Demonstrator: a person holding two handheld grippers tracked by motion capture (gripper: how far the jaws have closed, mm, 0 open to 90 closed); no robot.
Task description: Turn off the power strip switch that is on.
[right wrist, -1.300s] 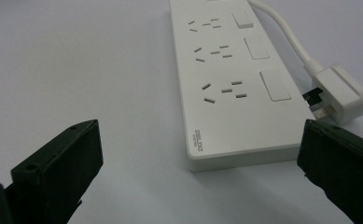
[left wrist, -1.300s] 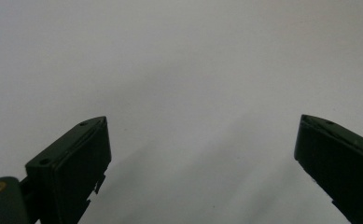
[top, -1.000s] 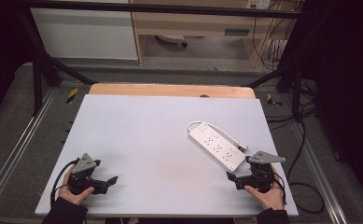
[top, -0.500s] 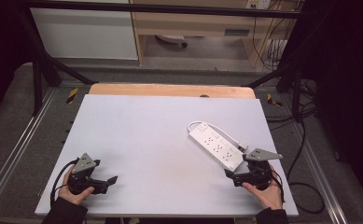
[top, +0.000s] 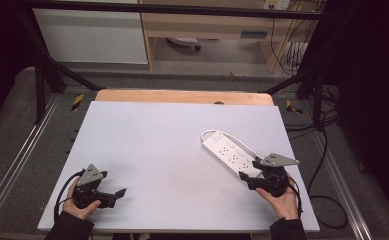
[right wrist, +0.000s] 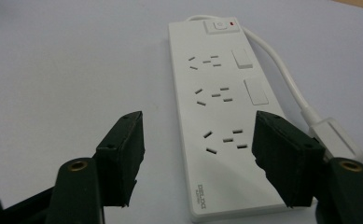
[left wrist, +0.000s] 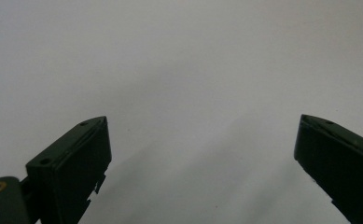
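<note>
**Strip approached, not yet gripped**

The power strip lies flat on the table, untouched; the grasp is judged still to come. The right gripper is held wide open at the strip's near end, empty. The left gripper, well apart from the strip, is open and empty. The strip's long axis runs diagonally, switch end pointing away from the right gripper, plug just beside its near end.

High view: fixed above the person's side, facing forward and down, far enough to take in the whole table and the floor beyond; left gripper view: rides low and close over bare tabletop, looking out between its own two jaws; right gripper view: likewise low and close, aimed along the power strip from its near end; that strip is shared with the high view.
</note>
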